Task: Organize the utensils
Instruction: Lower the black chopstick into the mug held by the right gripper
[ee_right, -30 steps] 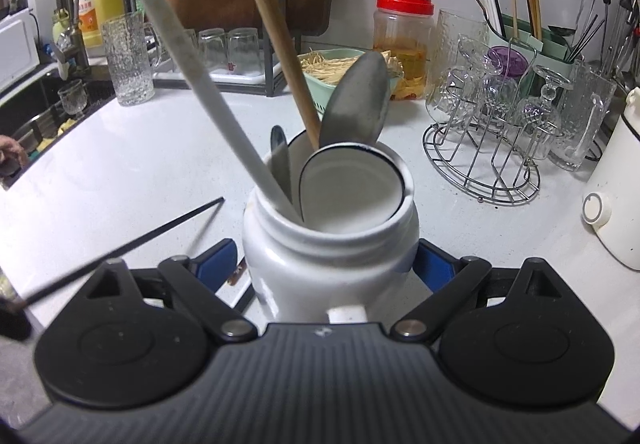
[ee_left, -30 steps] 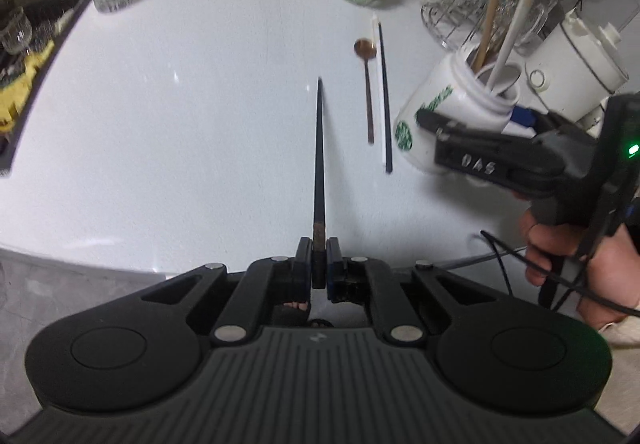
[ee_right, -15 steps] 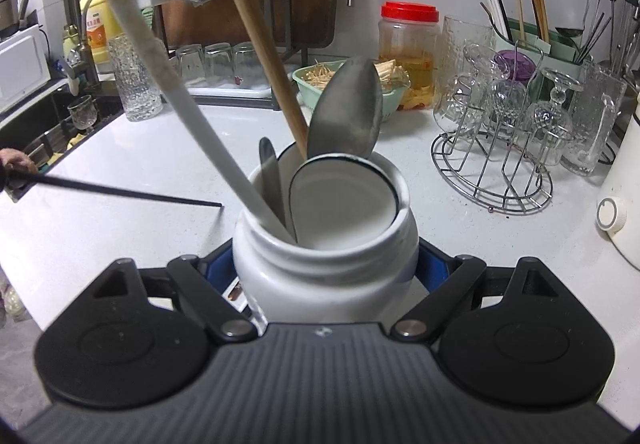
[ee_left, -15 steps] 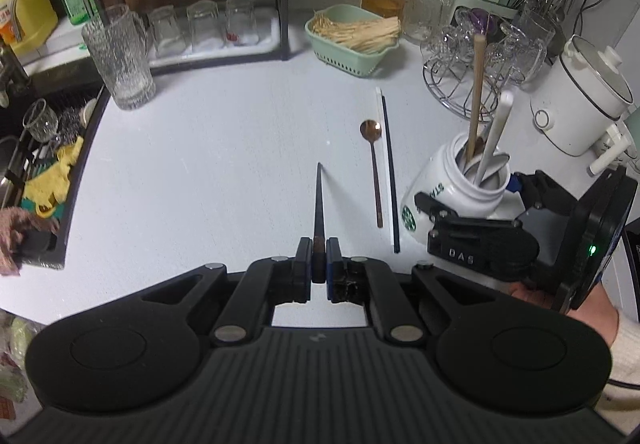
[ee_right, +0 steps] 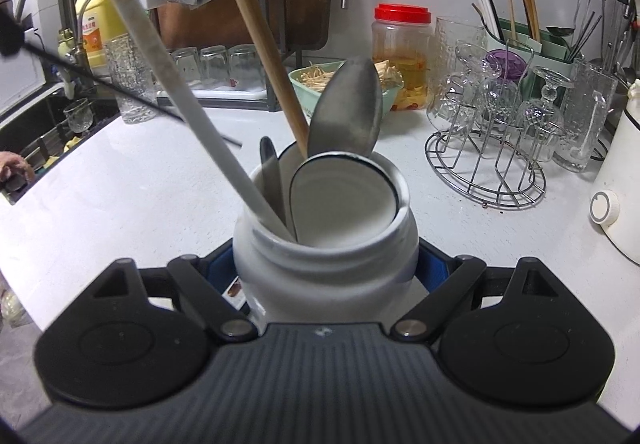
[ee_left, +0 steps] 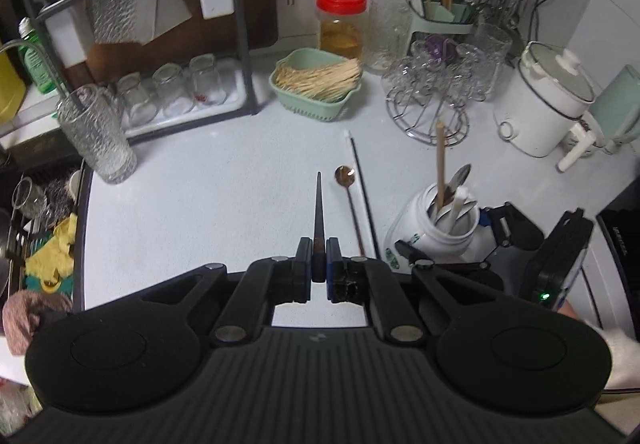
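My left gripper [ee_left: 319,256] is shut on the thick end of a black chopstick [ee_left: 319,211], which hangs above the white counter and points away from me. In the right wrist view the same chopstick [ee_right: 120,93] crosses the air at the left. My right gripper [ee_right: 326,272] is shut on a white jar [ee_right: 324,244] standing on the counter; its blue pads press on both sides. The jar [ee_left: 430,232] holds a wooden stick, a white stick and metal spoons. A copper spoon [ee_left: 350,199], a second black chopstick [ee_left: 364,195] and a white chopstick [ee_left: 347,147] lie on the counter left of the jar.
A tall glass tumbler [ee_left: 98,135] stands at the left by the sink [ee_left: 36,211]. A green basket [ee_left: 316,87], a red-lidded jar [ee_left: 342,23], a wire rack of glasses [ee_left: 428,115] and a white cooker [ee_left: 544,103] line the back and right.
My left gripper has risen well above the counter with the black chopstick. My right gripper's pads have closed in against the jar's sides; the jar has stayed in place.
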